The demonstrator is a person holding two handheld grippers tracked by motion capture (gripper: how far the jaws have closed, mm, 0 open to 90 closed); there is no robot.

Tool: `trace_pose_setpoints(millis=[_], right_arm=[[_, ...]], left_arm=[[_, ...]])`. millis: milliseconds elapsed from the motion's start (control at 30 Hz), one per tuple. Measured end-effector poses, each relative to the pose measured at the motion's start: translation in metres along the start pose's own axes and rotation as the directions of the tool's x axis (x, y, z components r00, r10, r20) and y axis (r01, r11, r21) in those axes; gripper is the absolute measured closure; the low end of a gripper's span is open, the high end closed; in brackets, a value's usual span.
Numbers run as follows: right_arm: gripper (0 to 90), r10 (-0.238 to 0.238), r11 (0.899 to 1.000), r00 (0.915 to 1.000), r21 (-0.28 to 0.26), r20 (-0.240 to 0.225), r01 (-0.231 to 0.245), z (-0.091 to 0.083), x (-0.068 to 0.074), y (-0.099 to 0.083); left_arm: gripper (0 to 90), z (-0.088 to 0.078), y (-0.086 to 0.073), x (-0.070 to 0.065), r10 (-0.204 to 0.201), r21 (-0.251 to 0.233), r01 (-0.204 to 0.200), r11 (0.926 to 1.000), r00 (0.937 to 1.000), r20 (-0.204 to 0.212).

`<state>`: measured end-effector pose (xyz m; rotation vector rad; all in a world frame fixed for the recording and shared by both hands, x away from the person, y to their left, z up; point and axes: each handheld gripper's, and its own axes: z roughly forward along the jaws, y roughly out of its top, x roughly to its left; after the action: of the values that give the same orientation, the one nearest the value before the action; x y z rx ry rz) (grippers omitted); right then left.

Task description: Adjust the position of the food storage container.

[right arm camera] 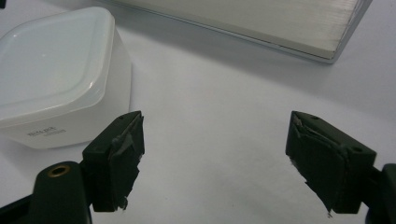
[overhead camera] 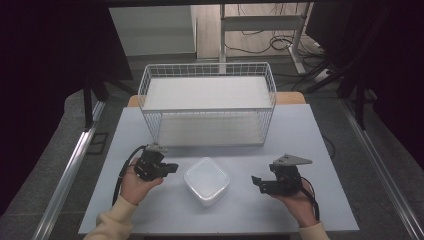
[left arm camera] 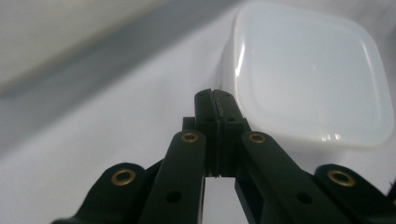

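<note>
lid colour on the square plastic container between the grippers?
Translucent white, same as its body: square plastic container. Clearest in the right gripper view.

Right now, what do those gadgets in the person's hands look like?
Each hand-held gripper, left and right, is black, with two jaws, brass-coloured rivets, a grey three-cornered plate on top and a trailing black cable. The sleeves are cream.

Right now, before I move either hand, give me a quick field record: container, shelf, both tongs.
container: white lidded box, lid on, standing on the table between the two tongs, touched by neither
shelf: white wire rack behind the box, both tiers bare
left tongs: jaws shut, empty, tips pointing at the box's side
right tongs: jaws wide open, empty, beside the box
hands: one on each tool, low over the table
</note>
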<state>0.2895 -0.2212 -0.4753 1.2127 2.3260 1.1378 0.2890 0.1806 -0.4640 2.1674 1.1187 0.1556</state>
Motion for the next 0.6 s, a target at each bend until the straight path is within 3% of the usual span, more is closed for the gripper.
trace_pose_setpoints(millis=[200, 467, 600], right_arm=[[19.1, 0.001, 1.0, 1.0, 0.006, 0.001, -0.001, 0.001, 0.0, -0.001], [19.1, -0.001, 1.0, 1.0, 0.002, 0.001, 0.001, 0.001, 0.0, -0.001], [19.1, 0.0, 1.0, 1.0, 0.004, -0.001, 0.0, 0.001, -0.001, -0.001]], left_arm=[[90.0, 0.005, -0.024, -0.009, -0.008, 0.04, 0.008, 0.9992, 0.9998, 0.017], [90.0, 0.025, -0.025, -0.023, 0.003, 0.077, -0.009, 0.997, 0.9969, 0.079], [90.0, 0.033, -0.017, -0.024, 0.003, 0.081, -0.008, 0.9967, 0.9981, 0.062]])
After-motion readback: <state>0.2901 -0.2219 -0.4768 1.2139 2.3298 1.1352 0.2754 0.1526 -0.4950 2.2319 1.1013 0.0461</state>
